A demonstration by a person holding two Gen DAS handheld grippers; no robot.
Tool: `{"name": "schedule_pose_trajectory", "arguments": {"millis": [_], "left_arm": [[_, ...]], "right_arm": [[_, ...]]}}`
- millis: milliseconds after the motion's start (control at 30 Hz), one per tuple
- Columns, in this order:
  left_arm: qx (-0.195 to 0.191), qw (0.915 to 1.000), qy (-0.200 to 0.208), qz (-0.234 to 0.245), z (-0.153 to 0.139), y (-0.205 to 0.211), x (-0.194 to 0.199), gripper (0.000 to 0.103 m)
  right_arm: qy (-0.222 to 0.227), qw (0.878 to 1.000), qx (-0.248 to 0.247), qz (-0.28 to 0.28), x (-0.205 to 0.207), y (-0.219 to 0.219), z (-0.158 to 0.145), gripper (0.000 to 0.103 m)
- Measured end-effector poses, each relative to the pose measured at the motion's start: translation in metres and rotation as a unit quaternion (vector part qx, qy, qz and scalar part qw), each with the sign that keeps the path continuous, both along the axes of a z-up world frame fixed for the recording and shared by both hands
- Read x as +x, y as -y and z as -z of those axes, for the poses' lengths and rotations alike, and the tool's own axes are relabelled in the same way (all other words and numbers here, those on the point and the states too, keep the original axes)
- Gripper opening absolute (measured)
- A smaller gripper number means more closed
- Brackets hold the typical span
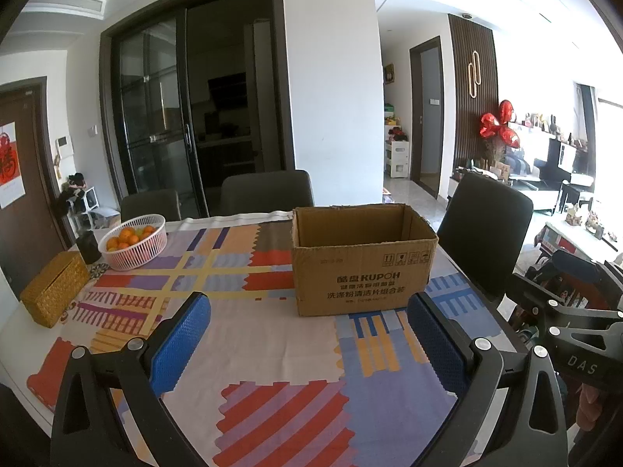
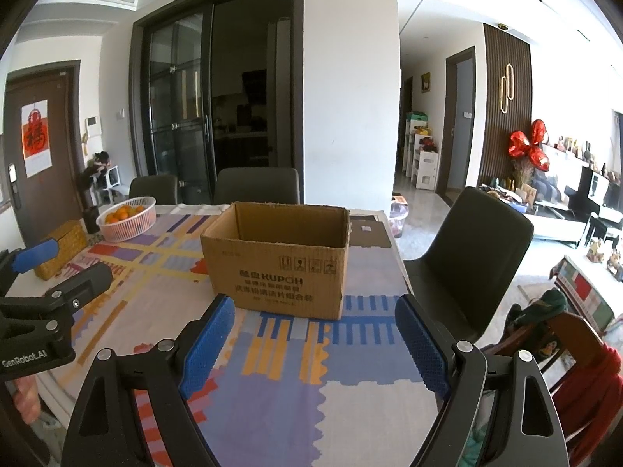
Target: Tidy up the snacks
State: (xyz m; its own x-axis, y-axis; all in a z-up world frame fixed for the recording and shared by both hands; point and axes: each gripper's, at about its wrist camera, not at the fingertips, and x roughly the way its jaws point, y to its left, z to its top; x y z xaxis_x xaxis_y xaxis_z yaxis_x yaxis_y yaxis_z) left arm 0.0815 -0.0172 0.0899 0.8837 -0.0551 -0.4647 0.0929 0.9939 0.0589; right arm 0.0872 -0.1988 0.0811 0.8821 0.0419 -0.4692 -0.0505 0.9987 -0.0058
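An open brown cardboard box marked KUPOH stands on the table's patterned cloth; it also shows in the right wrist view. Its inside looks empty from here. No snack packets are in view. My left gripper is open and empty, held above the cloth short of the box. My right gripper is open and empty, just in front of the box. The left gripper's body shows at the left of the right wrist view.
A white basket of oranges and a woven yellow box sit at the far left of the table. A dark cup stands between them. Dark chairs surround the table. The table's right edge lies beside the box.
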Motion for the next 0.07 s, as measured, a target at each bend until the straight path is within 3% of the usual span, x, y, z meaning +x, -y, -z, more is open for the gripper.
{"name": "schedule_pose_trajectory", "arguments": {"millis": [67], "left_arm": [[0.000,1.0000,-0.001,0.000,0.0007,0.0000,-0.0002,0.103]], "right_arm": [[-0.001,1.000,0.000,0.001,0.0007,-0.0010,0.0017,0.085]]}}
